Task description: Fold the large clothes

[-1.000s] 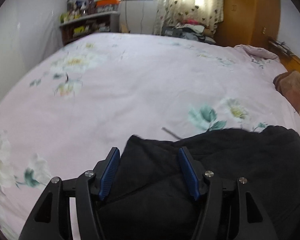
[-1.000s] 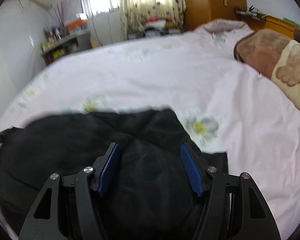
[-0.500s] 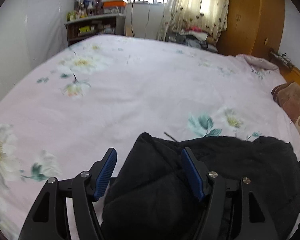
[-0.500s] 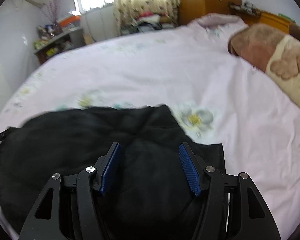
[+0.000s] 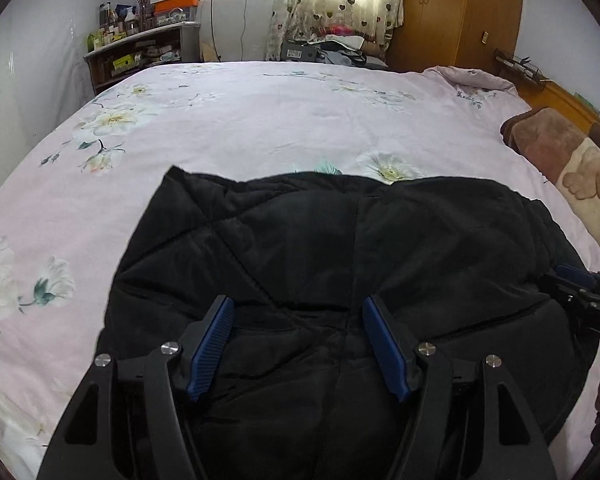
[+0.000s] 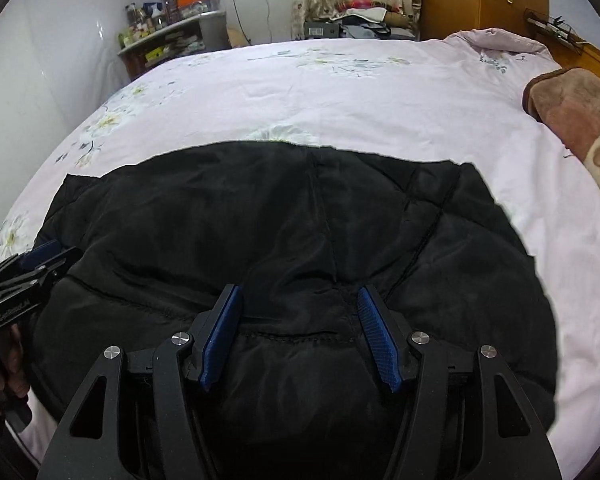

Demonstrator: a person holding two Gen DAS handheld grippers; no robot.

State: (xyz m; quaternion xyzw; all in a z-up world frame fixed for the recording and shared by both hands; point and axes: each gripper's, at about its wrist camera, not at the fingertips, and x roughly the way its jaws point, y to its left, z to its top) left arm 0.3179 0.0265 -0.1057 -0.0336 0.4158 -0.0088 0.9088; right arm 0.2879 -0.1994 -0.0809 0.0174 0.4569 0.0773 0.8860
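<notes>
A black quilted jacket [image 5: 320, 240] lies folded on the pink flowered bedspread [image 5: 260, 120], its far edge straight across. My left gripper [image 5: 296, 304] hovers over the jacket's near left part, jaws apart, with fabric showing below and between the blue pads [image 5: 212, 344] but not pinched. The right gripper [image 6: 298, 292] stands the same way over the jacket [image 6: 260, 208] toward its right side, open. Each gripper appears at the edge of the other's view: the right gripper [image 5: 580, 292] and the left gripper [image 6: 32, 268], with a hand [image 6: 12, 368] behind it.
A brown and cream blanket [image 5: 560, 148] lies at the bed's right edge. Beyond the bed stand a cluttered shelf [image 5: 140, 52], a pile of clothes [image 5: 336, 46] under the curtained window and a wooden wardrobe [image 5: 460, 12]. Bare bedspread stretches beyond the jacket.
Both grippers have drawn back and risen a little. More of the jacket now shows ahead of the fingertips, while it stays in place on the bedspread.
</notes>
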